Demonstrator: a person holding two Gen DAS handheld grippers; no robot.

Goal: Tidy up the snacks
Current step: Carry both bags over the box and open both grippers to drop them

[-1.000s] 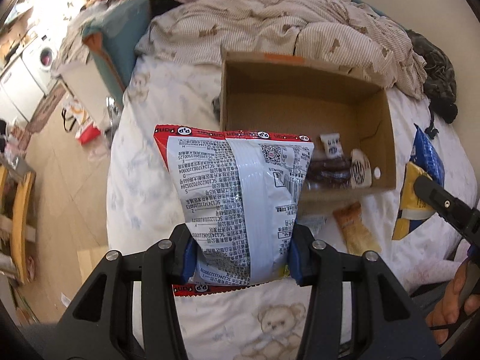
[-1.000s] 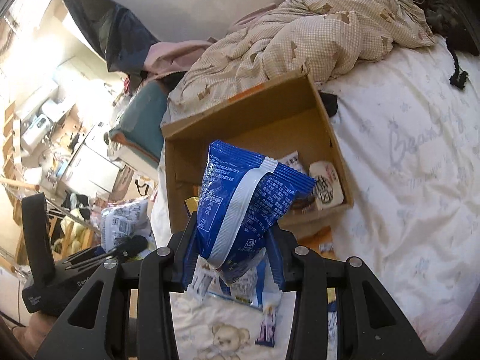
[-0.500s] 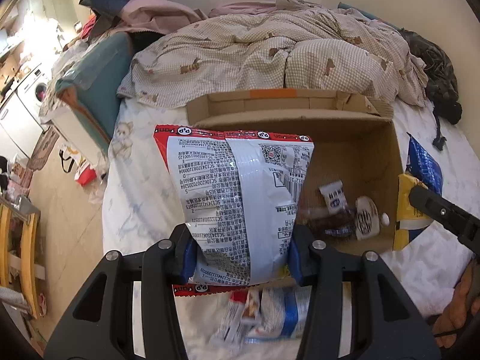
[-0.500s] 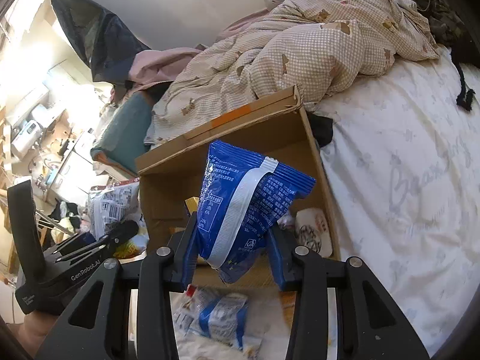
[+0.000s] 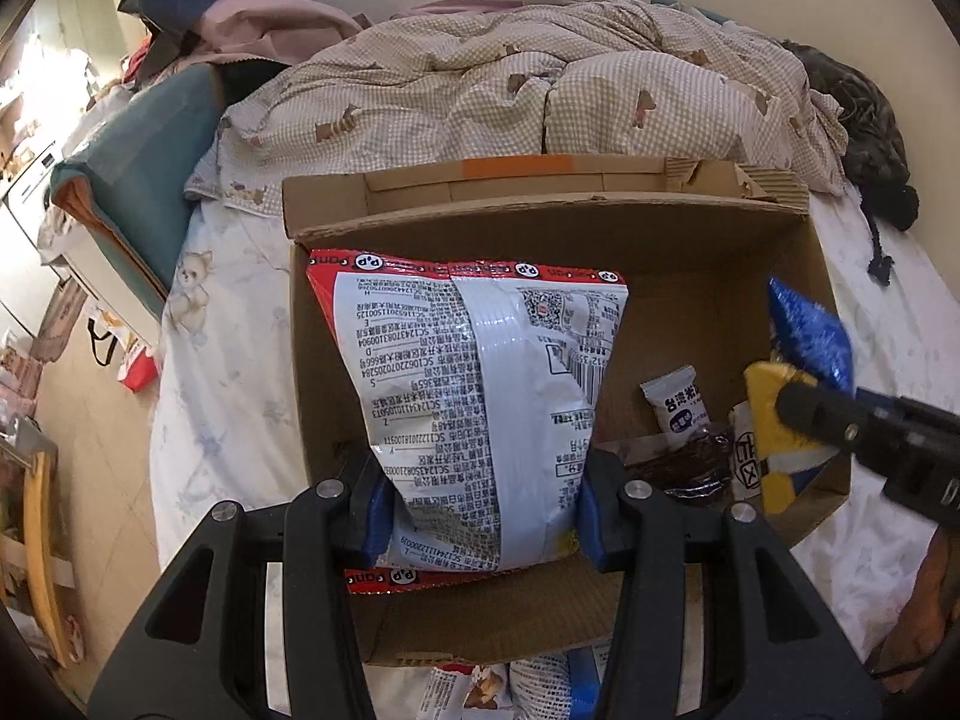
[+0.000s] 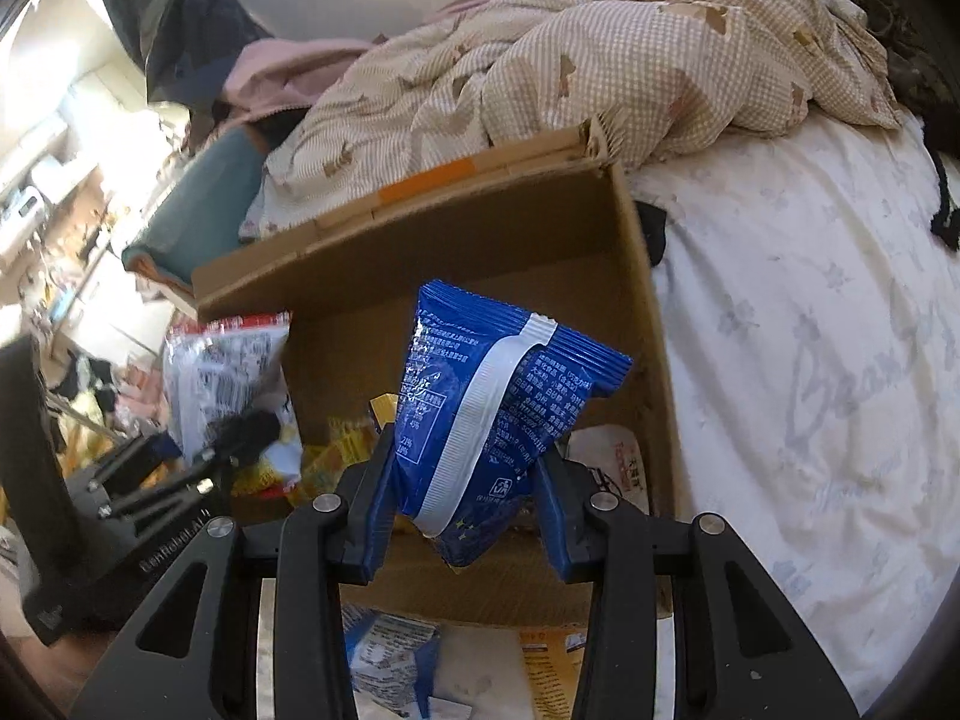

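Spread over a bed with a pale printed sheet [image 5: 204, 420], your workspace is soft and uneven, so the open cardboard box [image 5: 540, 228] has no firm footing. Your left gripper [image 5: 480, 501] is clamped on the lower part of a red-and-white snack bag [image 5: 474, 384], which hangs over the box's left half. Your right gripper [image 6: 462, 513] pinches the bottom of a blue snack bag [image 6: 498, 414], held over the box's right side.

Inside, a small white packet [image 5: 678, 402], a dark brown wrapper [image 5: 690, 468] and some yellow packets [image 6: 336, 450] already lie on the floor of the box. Lower each bag well below the rim before you let go, and aim the big one at the bare left floor so it lies flat instead of propping on a wall. Keep the two grippers apart as they descend; they are near each other over the box. Press gently, as puffed bags can crush.

More packets [image 6: 390, 654] lie on the sheet just in front of the box. Beyond it sits a rumpled checked duvet [image 5: 540, 96], with a teal cushion [image 5: 144, 180] at the bed's left edge, and a cluttered, sunlit floor beyond that.
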